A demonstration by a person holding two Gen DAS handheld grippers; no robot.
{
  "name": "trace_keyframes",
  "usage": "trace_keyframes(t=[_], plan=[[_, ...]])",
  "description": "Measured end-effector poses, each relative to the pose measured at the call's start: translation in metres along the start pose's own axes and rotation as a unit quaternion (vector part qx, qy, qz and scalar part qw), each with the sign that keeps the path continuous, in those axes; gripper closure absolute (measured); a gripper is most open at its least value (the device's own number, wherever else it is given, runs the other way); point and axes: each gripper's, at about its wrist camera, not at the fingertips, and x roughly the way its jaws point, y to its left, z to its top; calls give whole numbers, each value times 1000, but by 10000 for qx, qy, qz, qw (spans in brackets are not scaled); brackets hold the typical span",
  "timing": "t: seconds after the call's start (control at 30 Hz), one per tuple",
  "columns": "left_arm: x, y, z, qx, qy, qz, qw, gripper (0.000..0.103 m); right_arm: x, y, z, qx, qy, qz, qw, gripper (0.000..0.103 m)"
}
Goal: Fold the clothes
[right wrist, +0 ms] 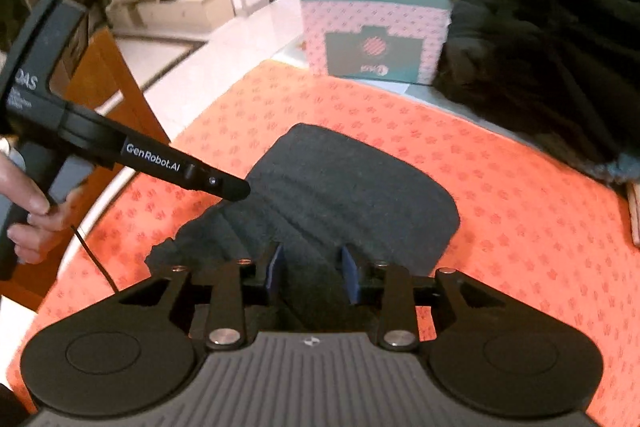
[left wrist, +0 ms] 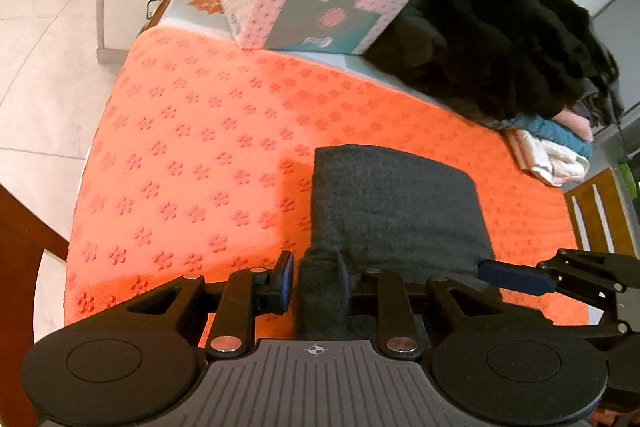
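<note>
Left wrist view: the dark grey knit garment (left wrist: 394, 207) lay centre-right of frame on the orange towel (left wrist: 192, 131), already doubled into a neat block. The left gripper (left wrist: 316, 277) had a raised strip of its near edge between its fingers, the gap narrow; grip looked slack on the left pad. The right gripper (left wrist: 516, 277) came in at lower right.

Right wrist view: the garment (right wrist: 352, 195) sat mid-frame; the right gripper (right wrist: 312, 273) straddled its near hem, fingers moderately apart. Near-left corner looked rumpled. To fold cleanly, I judged both ends should lift level and together. A black clothes heap (right wrist: 552, 67) sat upper right.
</note>
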Motion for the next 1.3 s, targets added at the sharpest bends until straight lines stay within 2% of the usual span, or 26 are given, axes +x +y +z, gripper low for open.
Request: trace_keyframes(t=[0.17, 0.3, 0.37, 0.43, 0.5, 0.63, 0.8, 0.83, 0.97, 1.0, 1.07, 1.1, 1.13, 1.3], plan=[[5, 10, -4, -151, -57, -50, 9999, 77, 10, -3, -5, 39, 98, 72, 9999, 65], [4, 12, -4, -213, -69, -114, 9997, 77, 1, -14, -3, 453, 5, 248, 9987, 62], [4, 13, -4, -237, -68, -120, 9996, 77, -6, -24, -5, 846, -109, 313, 9959, 58], [4, 13, -4, -268, -68, -104, 9996, 77, -13, -36, -12, 1250, -206, 332, 9914, 38], [3, 13, -4, -306, -68, -82, 9995, 78, -17, -49, -21, 1661, -266, 354, 9851, 32], [1, 13, -3, -383, -68, -36, 9992, 78, -8, -75, -45, 2514, -177, 652, 9655, 31], [-1, 13, -3, -478, -68, 20, 9988, 77, 11, -92, -69, 3383, -242, 1234, 9326, 31], [-1, 13, -3, -497, -67, 32, 9987, 71, 14, -92, -72, 3495, -263, 1313, 9273, 31], [-16, 9, -1, -717, -82, 168, 9973, 67, 20, -87, -74, 3660, -346, 1423, 9190, 31], [-22, 6, 0, -768, -115, 164, 9968, 62, 19, -85, -74, 3647, -369, 1394, 9199, 31], [-31, -3, 3, -807, -194, 149, 9964, 50, 17, -83, -73, 3619, -416, 1337, 9217, 38], [-33, -10, 5, -767, -203, 89, 9968, 41, 15, -80, -71, 3584, -448, 1319, 9231, 45], [-36, -17, 7, -727, -211, 30, 9971, 37, 12, -77, -68, 3515, -494, 1320, 9255, 49], [-43, -54, 18, -504, -189, -278, 9982, 28, -8, -61, -51, 3171, -722, 1318, 9364, 49]])
